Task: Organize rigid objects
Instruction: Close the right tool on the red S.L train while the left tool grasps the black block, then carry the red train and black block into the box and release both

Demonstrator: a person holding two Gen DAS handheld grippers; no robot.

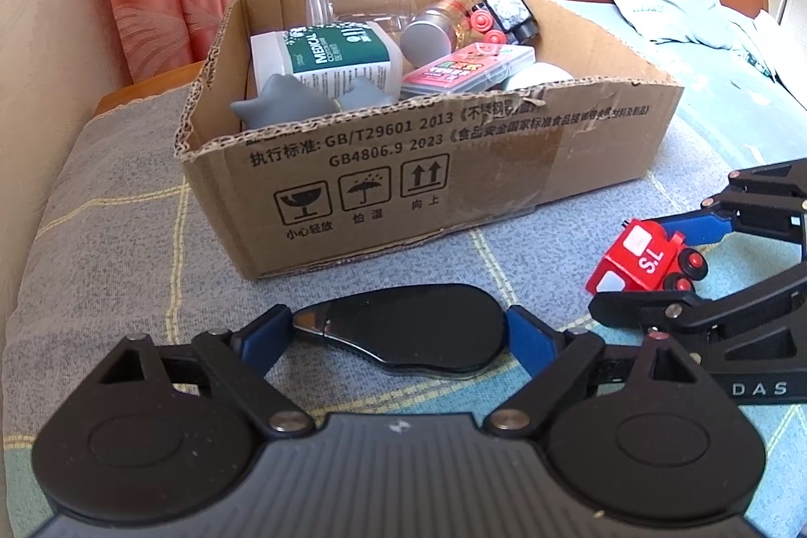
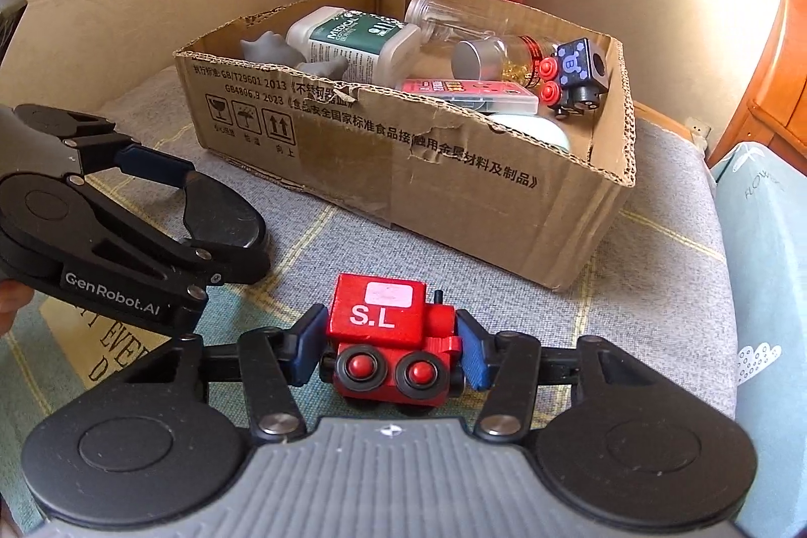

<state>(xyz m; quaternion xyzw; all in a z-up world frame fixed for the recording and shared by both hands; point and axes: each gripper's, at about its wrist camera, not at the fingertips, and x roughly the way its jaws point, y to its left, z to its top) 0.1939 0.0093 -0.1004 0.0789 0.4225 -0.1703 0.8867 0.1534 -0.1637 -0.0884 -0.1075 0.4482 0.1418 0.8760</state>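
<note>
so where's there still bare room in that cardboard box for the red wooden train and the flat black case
Little bare floor shows in the cardboard box. The left end is crowded by the green-labelled medical bottle and grey rubber figure; the right end by the black-and-red toy. The red wooden train and flat black case would likely lie on top; open blanket lies in front.

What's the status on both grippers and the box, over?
Right gripper shut on red toy train. Left gripper shut on black flat case. Cardboard box ahead, partly filled. Path clear.
</note>
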